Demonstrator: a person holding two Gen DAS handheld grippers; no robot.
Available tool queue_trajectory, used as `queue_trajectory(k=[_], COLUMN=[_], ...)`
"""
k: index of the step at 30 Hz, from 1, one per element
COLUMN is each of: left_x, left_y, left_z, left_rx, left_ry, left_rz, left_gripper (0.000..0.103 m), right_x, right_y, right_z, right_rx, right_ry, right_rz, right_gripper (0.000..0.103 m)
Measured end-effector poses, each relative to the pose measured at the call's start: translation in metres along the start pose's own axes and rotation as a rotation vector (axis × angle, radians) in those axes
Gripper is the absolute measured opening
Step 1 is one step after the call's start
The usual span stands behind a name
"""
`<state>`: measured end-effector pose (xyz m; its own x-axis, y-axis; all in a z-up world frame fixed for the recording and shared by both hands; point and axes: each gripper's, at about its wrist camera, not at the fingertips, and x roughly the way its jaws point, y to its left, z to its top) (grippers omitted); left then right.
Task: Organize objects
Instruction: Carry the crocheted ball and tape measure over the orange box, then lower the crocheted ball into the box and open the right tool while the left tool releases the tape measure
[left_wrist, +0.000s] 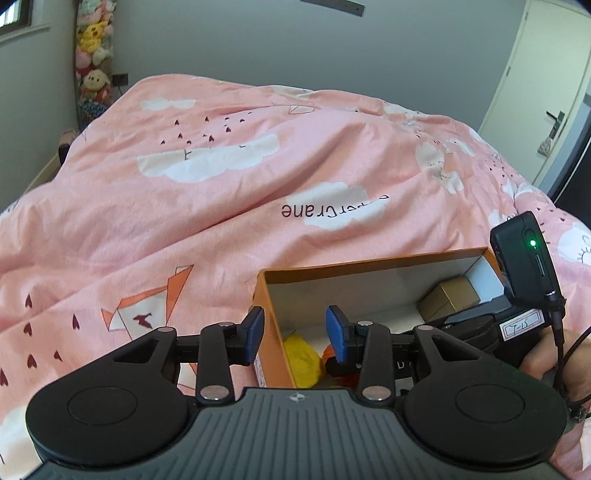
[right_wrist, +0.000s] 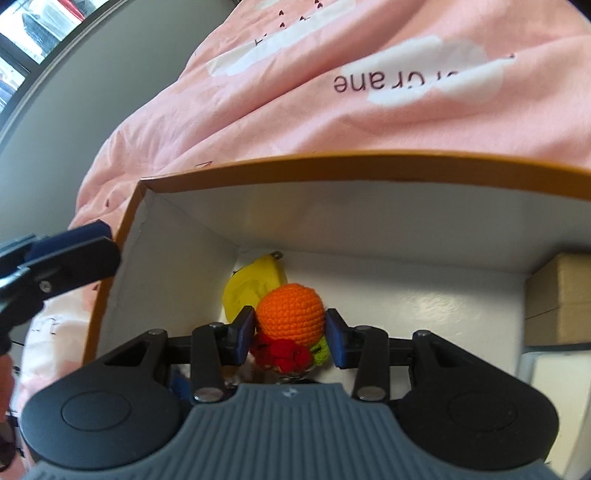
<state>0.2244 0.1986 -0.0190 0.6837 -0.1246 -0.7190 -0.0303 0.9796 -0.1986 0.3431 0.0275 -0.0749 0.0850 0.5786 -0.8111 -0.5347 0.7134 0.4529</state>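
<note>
Toys in the box

While the left gripper (left_wrist: 295, 334) straddles the box (left_wrist: 271, 336) wall, fingers apart and holding nothing, the right gripper (right_wrist: 290, 334) (inside the box) brackets an orange crochet ball (right_wrist: 290, 312), beside a yellow toy (right_wrist: 251, 286) and cardboard carton (right_wrist: 561, 299); whether it grips, I cannot tell.

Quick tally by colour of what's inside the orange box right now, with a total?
Orange crocheted ball: 1
Yellow soft toy: 1
Red crocheted piece: 1
Green crocheted bit: 1
Brown cardboard carton: 1
Total: 5 in the orange cardboard box; red and green may belong to the orange ball.
</note>
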Motion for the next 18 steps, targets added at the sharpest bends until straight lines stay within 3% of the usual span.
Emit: queue_trajectory(k=[9, 14, 18], left_x=[0.000, 0.001, 0.003], left_y=[0.011, 0.015, 0.017], left_z=[-0.002, -0.002, -0.004], left_rx=[-0.047, -0.068, -0.092], left_ry=[-0.004, -0.002, 0.006], left_rz=[-0.010, -0.013, -0.013], left_gripper=[0.044, 0.044, 0.044], right_x=[0.010, -0.003, -0.002], right_y=[0.000, 0.003, 0.011], right_z=[0.003, 0.002, -0.002], right_rx=[0.049, -0.001, -0.088], right_ry=[0.041, 0.002, 0.024], right_rz=[0.103, 0.053, -0.022], right_gripper=[0.043, 0.043, 0.044])
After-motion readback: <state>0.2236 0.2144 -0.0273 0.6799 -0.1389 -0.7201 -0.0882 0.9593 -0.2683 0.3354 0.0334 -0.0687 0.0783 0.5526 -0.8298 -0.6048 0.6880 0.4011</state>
